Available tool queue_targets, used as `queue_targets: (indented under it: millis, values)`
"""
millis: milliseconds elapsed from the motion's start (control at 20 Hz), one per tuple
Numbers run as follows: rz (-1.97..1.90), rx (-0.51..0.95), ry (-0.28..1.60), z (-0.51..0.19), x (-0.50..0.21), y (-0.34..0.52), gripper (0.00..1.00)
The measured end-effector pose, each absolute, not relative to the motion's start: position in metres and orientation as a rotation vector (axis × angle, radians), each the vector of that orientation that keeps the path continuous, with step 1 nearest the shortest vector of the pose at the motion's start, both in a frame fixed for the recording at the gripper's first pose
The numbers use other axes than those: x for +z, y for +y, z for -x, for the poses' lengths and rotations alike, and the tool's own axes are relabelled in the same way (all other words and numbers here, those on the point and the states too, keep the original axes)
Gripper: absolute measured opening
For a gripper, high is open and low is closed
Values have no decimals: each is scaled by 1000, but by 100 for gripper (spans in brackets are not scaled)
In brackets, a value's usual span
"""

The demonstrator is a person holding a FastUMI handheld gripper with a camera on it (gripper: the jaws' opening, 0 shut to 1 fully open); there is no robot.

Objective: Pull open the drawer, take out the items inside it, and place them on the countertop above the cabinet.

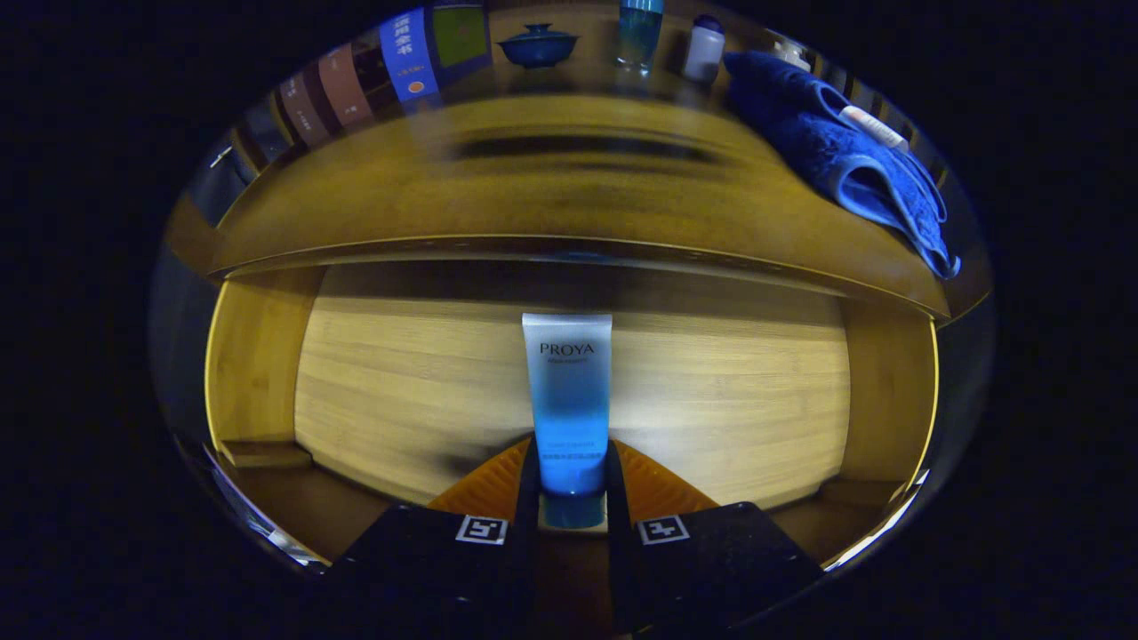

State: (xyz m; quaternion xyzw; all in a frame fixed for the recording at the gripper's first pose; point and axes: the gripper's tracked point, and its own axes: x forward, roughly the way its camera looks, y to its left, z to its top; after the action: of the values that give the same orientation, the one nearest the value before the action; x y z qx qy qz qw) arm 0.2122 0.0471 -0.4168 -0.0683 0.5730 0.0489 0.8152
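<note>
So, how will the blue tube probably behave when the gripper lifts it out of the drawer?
The tube looks like soft plastic, so it may dent where the fingers press its lower end. Its glossy skin could slip. Held near the cap with the long body ahead of the gripper, it may sag or swing. Probably light.

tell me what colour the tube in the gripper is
White fading to blue, tube, in the gripper view.

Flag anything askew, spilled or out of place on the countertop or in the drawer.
Only the blue towel: it lies crumpled on the countertop, draping over its front edge. No spill shows. The gripper is shut on the blue tube in the open drawer.
</note>
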Motion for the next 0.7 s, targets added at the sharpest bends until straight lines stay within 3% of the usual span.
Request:
queue_targets:
  millis: [700]
  values:
    - [96,110,1048,-186,-279,41,38]
